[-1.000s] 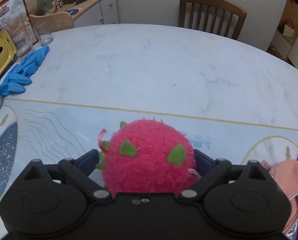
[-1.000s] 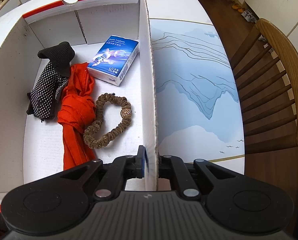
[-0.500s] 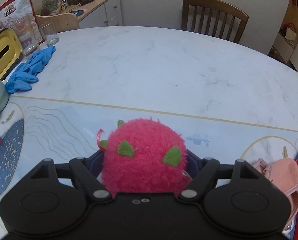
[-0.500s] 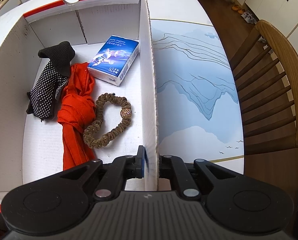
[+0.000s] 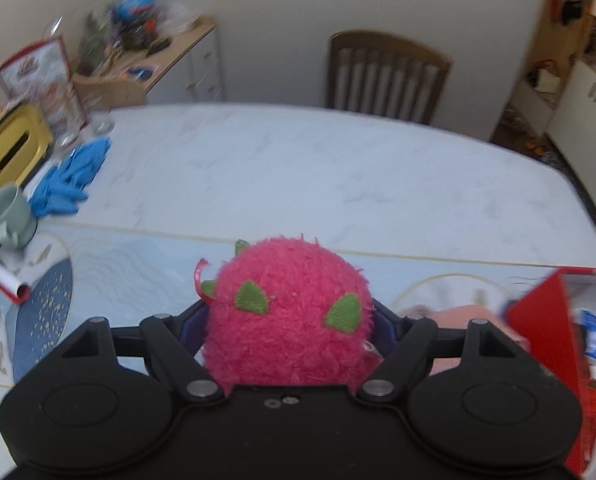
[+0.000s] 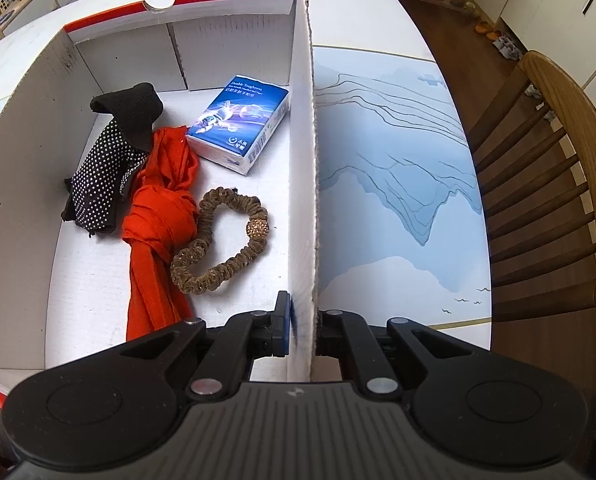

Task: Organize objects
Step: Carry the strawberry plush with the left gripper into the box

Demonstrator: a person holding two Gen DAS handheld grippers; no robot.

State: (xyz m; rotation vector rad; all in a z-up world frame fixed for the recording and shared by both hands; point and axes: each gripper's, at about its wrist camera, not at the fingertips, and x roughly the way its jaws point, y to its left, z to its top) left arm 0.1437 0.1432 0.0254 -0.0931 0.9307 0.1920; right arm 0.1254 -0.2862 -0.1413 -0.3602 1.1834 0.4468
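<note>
In the left wrist view, a fuzzy pink plush ball [image 5: 285, 280] with green felt leaves sits between the pads of my left gripper [image 5: 289, 320]. The gripper is shut on it and holds it above the table mat. In the right wrist view, my right gripper [image 6: 302, 320] is shut on the right wall [image 6: 304, 160] of a white cardboard box with a red rim. Inside the box lie a black dotted glove [image 6: 105, 176], a knotted red cloth [image 6: 157, 216], a brown scrunchie [image 6: 221, 240] and a blue tissue pack [image 6: 239, 124].
The box's red corner [image 5: 538, 320] shows at the right of the left wrist view, with a pink cloth [image 5: 458, 316] beside it. Blue gloves [image 5: 67, 180], a green mug [image 5: 9, 216] and a yellow tissue box [image 5: 13, 148] crowd the left table edge. Wooden chairs [image 5: 386, 72] [image 6: 558, 184] stand around.
My left gripper's jaws narrowed onto the plush ball, then rose with it; the table now looks farther off and the red box corner has come into view. The right gripper has kept still.
</note>
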